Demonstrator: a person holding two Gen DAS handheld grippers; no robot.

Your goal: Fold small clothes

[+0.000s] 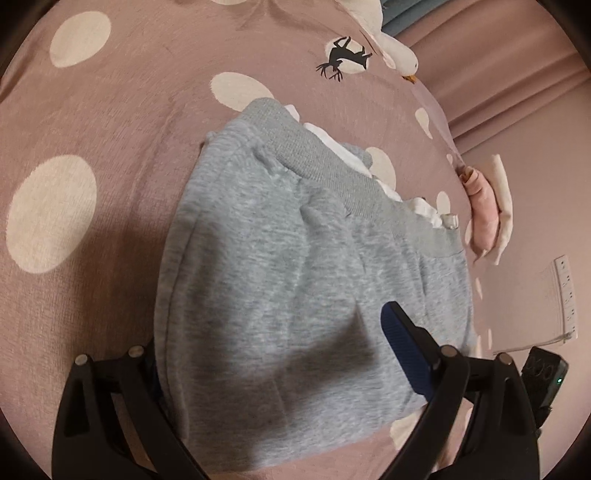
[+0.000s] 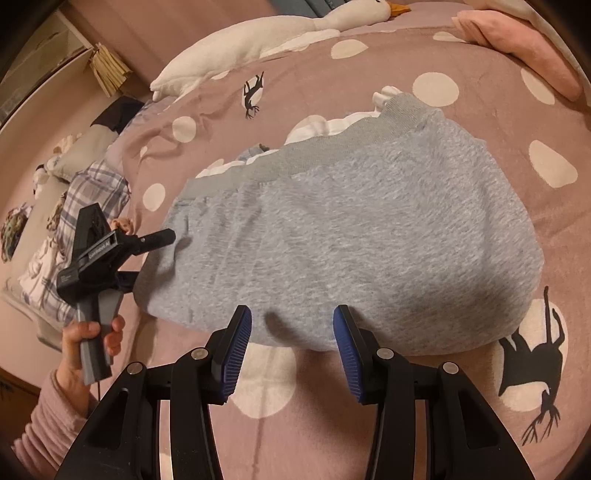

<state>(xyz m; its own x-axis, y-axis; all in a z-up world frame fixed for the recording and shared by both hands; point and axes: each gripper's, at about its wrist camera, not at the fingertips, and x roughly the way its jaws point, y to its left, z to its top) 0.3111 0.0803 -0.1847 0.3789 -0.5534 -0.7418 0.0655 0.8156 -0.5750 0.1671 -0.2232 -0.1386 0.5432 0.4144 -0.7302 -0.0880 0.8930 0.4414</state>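
Note:
A grey fleece garment [image 1: 295,258] with a ribbed waistband lies folded on the pink dotted bedspread [image 1: 92,110]. White cloth [image 1: 349,151] peeks out past the waistband. My left gripper [image 1: 269,332] straddles one end of the garment. Its blue-padded finger [image 1: 402,347] rests on top and the other finger is hidden behind the cloth edge. In the right wrist view the left gripper [image 2: 153,254] shows its jaws apart, with the edge of the grey garment [image 2: 351,229] between them. My right gripper [image 2: 291,317] is open at the near edge, with nothing between its pads.
A white goose plush [image 2: 258,33] and a pink pillow [image 2: 524,44] lie at the far side of the bed. Plaid clothes [image 2: 85,192] are piled at the left. A hand in a pink sleeve [image 2: 92,339] holds the left gripper's handle. A socket strip [image 1: 567,291] is on the wall.

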